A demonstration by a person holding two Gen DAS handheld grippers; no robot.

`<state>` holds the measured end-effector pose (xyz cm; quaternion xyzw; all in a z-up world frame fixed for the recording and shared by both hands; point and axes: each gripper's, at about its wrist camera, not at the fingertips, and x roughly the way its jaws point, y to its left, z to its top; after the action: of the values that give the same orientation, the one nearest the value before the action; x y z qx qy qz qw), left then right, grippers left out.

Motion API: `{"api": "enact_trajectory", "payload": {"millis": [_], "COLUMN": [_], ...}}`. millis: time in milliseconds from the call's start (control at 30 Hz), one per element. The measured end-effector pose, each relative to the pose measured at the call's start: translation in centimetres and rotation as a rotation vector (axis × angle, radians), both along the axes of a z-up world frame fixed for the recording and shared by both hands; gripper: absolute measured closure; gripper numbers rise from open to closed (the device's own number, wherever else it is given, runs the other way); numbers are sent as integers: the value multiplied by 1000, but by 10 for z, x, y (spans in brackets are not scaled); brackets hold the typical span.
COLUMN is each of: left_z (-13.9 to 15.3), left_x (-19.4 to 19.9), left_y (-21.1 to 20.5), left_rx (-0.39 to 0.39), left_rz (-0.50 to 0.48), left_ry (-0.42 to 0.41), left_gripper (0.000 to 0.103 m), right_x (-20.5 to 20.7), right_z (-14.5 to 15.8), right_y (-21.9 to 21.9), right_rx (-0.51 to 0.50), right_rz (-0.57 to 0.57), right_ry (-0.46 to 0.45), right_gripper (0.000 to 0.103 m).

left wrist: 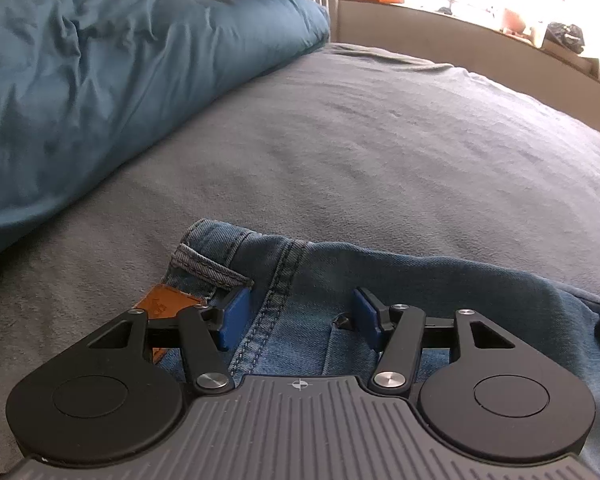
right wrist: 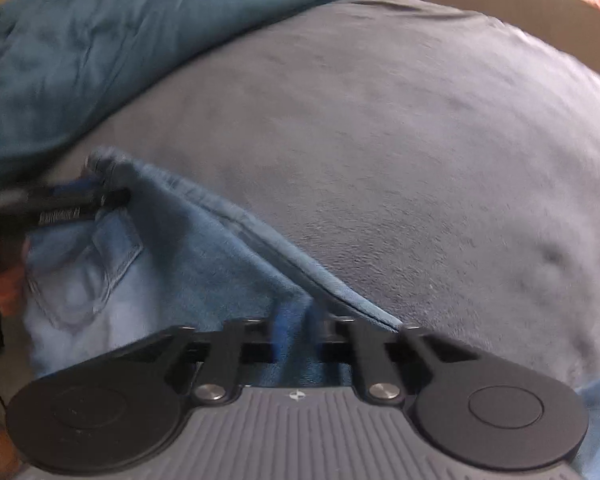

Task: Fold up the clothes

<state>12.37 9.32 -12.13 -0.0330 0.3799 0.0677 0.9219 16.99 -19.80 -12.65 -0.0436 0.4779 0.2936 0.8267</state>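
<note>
One pair of jeans (left wrist: 300, 280) is lying waistband-up on the grey bedspread (left wrist: 380, 140). Left gripper (left wrist: 300, 318) is straddling the centre seam beside the tan leather patch (left wrist: 162, 304), jaws parted, pads not pressing. Right gripper (right wrist: 296, 334) is pinching the denim edge, clenched; view blurred. Open bedspread is stretching beyond; teal duvet (left wrist: 100, 80) is crowding the left.
</note>
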Motion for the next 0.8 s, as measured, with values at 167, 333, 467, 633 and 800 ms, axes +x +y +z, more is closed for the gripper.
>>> {"api": "enact_trajectory", "payload": {"millis": [167, 333, 467, 633, 800], "left_z": [-3, -3, -5, -5, -6], "left_x": [-3, -4, -4, -4, -3], "left_y": [0, -1, -3, -2, -2], "left_rx": [8, 14, 20, 15, 16], "left_rz": [-11, -15, -11, -7, -6], "left_ry": [-24, -36, -37, -33, -34], "left_gripper": [45, 45, 45, 45, 44], "right_x": [-5, 5, 7, 17, 31], "right_z": [18, 34, 30, 20, 7], "right_y": [-20, -34, -8, 39, 63], "right_rx": [27, 81, 132, 119, 143], "right_rz": [-56, -79, 81, 206, 271], "right_ry": [-84, -98, -57, -87, -24], "right_gripper": [103, 103, 91, 58, 63]}}
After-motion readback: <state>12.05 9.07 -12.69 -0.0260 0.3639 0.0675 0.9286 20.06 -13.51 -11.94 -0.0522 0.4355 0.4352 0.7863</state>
